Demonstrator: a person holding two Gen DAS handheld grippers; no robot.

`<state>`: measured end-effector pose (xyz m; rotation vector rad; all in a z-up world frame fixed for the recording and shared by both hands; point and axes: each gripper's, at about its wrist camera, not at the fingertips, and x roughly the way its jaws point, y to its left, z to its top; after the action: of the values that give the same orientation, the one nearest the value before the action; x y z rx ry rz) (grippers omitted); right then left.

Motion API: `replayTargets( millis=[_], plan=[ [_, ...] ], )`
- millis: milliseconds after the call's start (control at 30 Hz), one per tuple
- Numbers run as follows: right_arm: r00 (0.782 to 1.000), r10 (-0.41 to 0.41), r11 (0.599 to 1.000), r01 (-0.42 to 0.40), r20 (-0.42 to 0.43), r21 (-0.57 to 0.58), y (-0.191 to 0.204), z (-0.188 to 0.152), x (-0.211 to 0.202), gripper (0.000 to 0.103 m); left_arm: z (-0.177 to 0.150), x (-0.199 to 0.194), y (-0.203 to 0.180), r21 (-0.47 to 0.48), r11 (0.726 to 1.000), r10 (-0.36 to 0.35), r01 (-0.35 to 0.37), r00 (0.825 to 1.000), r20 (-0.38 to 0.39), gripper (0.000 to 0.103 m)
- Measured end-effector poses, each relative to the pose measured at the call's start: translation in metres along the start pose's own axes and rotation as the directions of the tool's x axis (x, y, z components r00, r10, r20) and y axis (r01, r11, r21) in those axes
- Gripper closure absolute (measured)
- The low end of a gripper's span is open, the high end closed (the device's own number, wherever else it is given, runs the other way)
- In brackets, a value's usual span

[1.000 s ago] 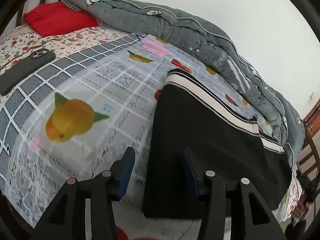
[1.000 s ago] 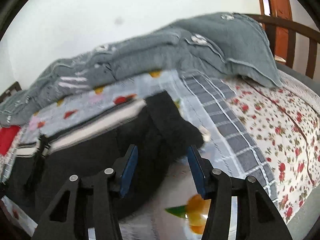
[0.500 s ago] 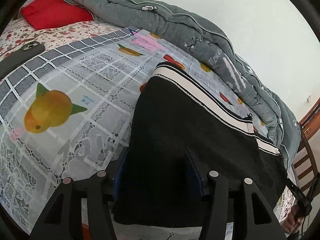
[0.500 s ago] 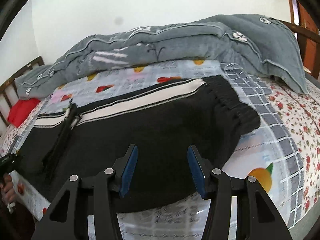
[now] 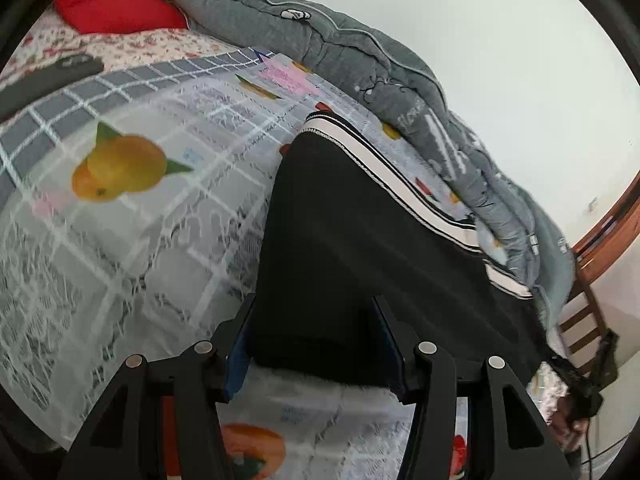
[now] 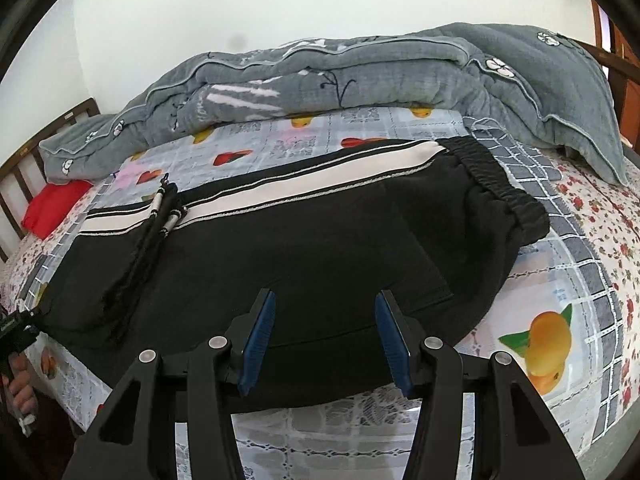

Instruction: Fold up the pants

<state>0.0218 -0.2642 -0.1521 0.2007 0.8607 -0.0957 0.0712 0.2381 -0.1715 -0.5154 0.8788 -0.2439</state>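
Black pants [image 6: 304,248] with a white side stripe lie folded lengthwise across the bed, waistband [image 6: 504,192] at the right, drawstring [image 6: 156,216] lying on top at the left. In the left wrist view the pants [image 5: 360,248] run away to the right. My left gripper [image 5: 316,320] is open, its blue pads either side of the pants' near left corner. My right gripper [image 6: 324,312] is open over the pants' near edge, toward the waistband end, holding nothing.
A grey quilt [image 6: 360,76] is heaped along the wall behind the pants. A red pillow [image 5: 112,8] and a dark phone [image 5: 44,80] lie at the left end of the bed. The fruit-print sheet [image 5: 120,168] covers the bed. A wooden headboard [image 6: 32,152] stands at far left.
The right gripper has swung from the waistband end to face the whole pants and steadied. The left gripper shifted right onto the pants' corner, then drew back slightly. Both stayed open.
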Motion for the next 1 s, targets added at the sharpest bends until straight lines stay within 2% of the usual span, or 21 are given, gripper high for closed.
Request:
replayTargets(
  millis=[433, 700, 767, 933, 1000],
  plan=[
    [1.0, 0.02, 1.0, -0.019, -0.022, 0.021, 0.006, -0.012, -0.006, 0.051, 0.02, 0.027, 0.006, -0.1, 0.991, -0.092, 0.093, 0.996, 0.022, 0.052],
    [0.999, 0.029, 1.0, -0.028, -0.023, 0.012, 0.009, -0.018, -0.006, 0.051, -0.007, 0.009, 0.007, -0.124, 0.98, -0.152, 0.153, 0.988, 0.021, 0.051],
    [0.999, 0.038, 0.999, -0.037, -0.029, 0.017, 0.011, -0.018, -0.003, 0.051, -0.008, 0.008, 0.007, -0.135, 0.98, -0.145, 0.147, 0.989, 0.03, 0.051],
    [0.996, 0.073, 0.997, -0.072, -0.044, 0.038, 0.014, -0.019, 0.0, 0.051, 0.002, 0.015, -0.004, -0.14, 0.987, -0.075, 0.078, 0.997, 0.023, 0.053],
    [0.997, 0.069, 0.997, -0.068, -0.033, 0.032, 0.012, -0.021, -0.005, 0.051, 0.005, 0.019, -0.005, -0.164, 0.985, -0.044, 0.047, 0.999, 0.023, 0.06]
  ],
)
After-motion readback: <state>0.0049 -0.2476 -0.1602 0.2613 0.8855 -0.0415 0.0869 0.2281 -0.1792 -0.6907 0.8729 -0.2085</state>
